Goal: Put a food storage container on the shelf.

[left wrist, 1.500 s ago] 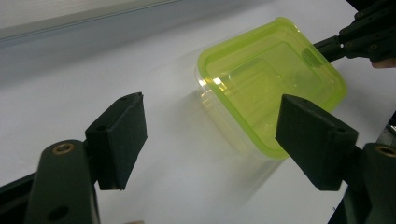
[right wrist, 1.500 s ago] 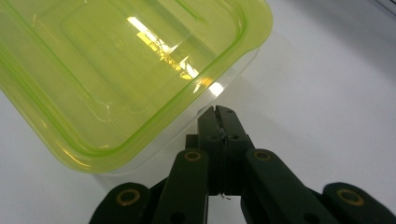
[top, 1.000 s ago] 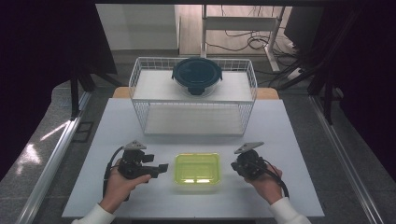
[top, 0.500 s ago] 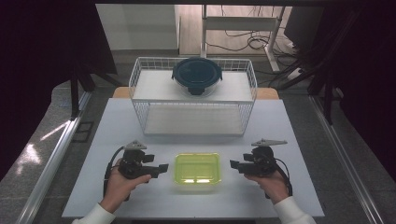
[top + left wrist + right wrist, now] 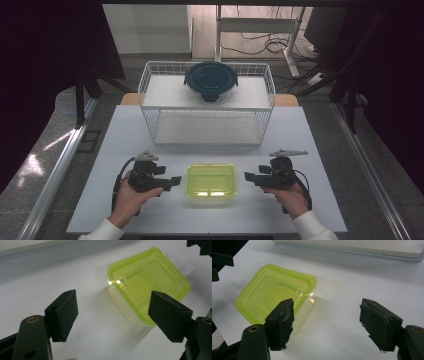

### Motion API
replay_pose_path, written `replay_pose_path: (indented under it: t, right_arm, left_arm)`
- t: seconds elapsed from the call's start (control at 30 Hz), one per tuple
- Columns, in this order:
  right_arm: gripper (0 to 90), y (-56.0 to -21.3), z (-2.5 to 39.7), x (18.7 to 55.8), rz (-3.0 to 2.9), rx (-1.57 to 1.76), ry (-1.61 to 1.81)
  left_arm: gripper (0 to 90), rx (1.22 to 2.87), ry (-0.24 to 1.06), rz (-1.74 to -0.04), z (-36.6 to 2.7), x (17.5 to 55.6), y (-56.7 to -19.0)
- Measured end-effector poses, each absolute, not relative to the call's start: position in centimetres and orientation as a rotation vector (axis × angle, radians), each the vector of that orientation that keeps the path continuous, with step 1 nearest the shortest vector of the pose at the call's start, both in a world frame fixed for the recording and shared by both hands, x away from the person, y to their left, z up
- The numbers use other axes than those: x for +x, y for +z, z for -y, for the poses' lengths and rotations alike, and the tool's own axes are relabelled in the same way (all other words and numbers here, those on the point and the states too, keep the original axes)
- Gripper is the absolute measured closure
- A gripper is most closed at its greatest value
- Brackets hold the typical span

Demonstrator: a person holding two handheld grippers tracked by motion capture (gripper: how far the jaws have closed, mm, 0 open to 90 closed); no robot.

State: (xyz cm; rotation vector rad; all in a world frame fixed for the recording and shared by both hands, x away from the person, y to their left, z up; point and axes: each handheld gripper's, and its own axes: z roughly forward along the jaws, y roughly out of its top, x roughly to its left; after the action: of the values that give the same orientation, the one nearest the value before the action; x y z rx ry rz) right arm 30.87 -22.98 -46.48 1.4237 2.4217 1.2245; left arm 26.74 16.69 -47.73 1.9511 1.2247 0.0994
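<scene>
A clear box with a yellow-green lid (image 5: 211, 181) lies flat on the white table (image 5: 210, 135) near the front edge, between my two grippers. My left gripper (image 5: 174, 181) rests just left of it, pointing at it, open and empty. My right gripper (image 5: 248, 177) sits just right of the box, also pointing at it, open with nothing held. In the left gripper view the box (image 5: 147, 282) lies ahead between the wide-apart jaws of the gripper (image 5: 112, 312). The right gripper view has the box (image 5: 274, 300) ahead and left of the gripper (image 5: 327, 320).
A white wire basket rack (image 5: 207, 102) stands at the back of the table. A round dark blue lidded container (image 5: 211, 81) sits on its top shelf. Bare table lies between the rack and the grippers. Table edges and metal rails run along both sides.
The right gripper has swung round from angled away to point left at the box and has slid slightly right. The left gripper and box stay put.
</scene>
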Motion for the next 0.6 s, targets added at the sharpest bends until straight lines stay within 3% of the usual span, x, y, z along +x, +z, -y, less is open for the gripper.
replay_pose_path:
  t: [0.6]
  right_arm:
    - [33.2,-47.1,21.5,30.8,-2.491,1.413,1.223]
  left_arm:
    - [23.8,1.901,-0.01,-1.305,-16.8,27.7,-49.1]
